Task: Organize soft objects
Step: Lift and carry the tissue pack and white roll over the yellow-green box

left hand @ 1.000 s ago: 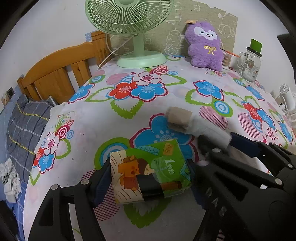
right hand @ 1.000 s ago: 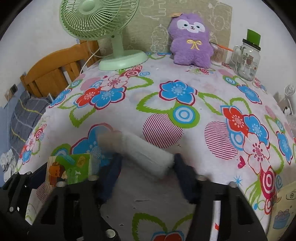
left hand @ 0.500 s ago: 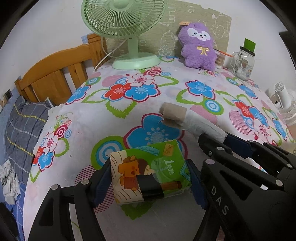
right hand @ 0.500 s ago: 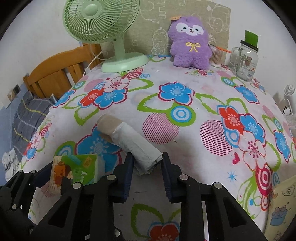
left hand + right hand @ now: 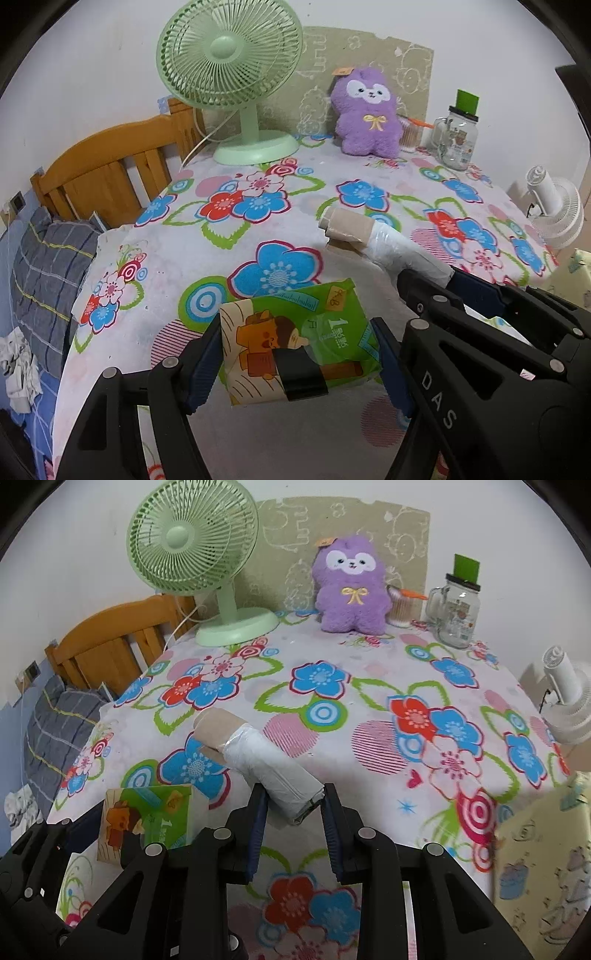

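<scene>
Now | left tongs (image 5: 295, 354) pinching green tissue pack (image 5: 299, 343) | right tongs (image 5: 293, 812) pinching white bag roll (image 5: 273, 768)

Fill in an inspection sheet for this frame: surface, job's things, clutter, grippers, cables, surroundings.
Surface: table under a flowered cloth.
Job's things: green tissue pack and white roll on a cardboard tube, both held; purple plush toy upright at the back.
Clutter: green fan, glass jar, cup of cotton swabs.
Grippers: left gripper shut on the tissue pack; right gripper shut on the roll's white end.
Cables: white cord running from the fan off the table's edge.
Surroundings: wooden headboard, grey checked bedding, white fan at the right.
</scene>
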